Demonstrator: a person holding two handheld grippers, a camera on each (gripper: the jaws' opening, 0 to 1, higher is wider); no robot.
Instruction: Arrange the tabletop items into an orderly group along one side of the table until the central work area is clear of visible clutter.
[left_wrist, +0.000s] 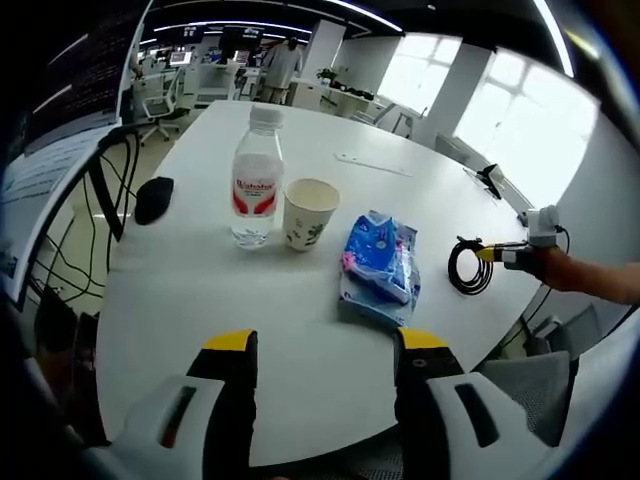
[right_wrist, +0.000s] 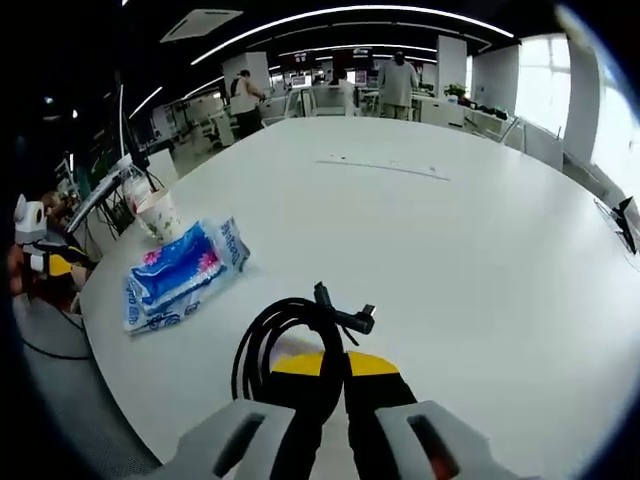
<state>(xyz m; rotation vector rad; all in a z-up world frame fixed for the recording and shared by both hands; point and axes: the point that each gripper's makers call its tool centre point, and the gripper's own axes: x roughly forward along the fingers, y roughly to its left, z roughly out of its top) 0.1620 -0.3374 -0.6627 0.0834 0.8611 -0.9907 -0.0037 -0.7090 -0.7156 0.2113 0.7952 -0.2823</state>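
Four loose items share the large white round table (left_wrist: 200, 300). Largest is the clear plastic water bottle with a red label and white cap (left_wrist: 257, 180), upright near the left rim; light-looking if part full, smooth, best taken round the middle. Just beside it stands the pale paper cup with a leaf print (left_wrist: 309, 213), open-topped, thin-walled, easily crushed or tipped, so a gentle pinch at the rim seems wise. Next along lies the blue soft pack of tissues with pink flowers (left_wrist: 378, 265), flat, squashy, crinkly film; take a pinch of an edge or straddle its width. Smallest is the black coiled cable (right_wrist: 275, 345), floppy and springy, near the table edge well apart from the pack. Right gripper (right_wrist: 345, 365) has its yellow-tipped jaws closed on the coil's strands. Left gripper (left_wrist: 325, 345) hovers over bare tabletop before the pack, jaws spread wide, holding nothing.
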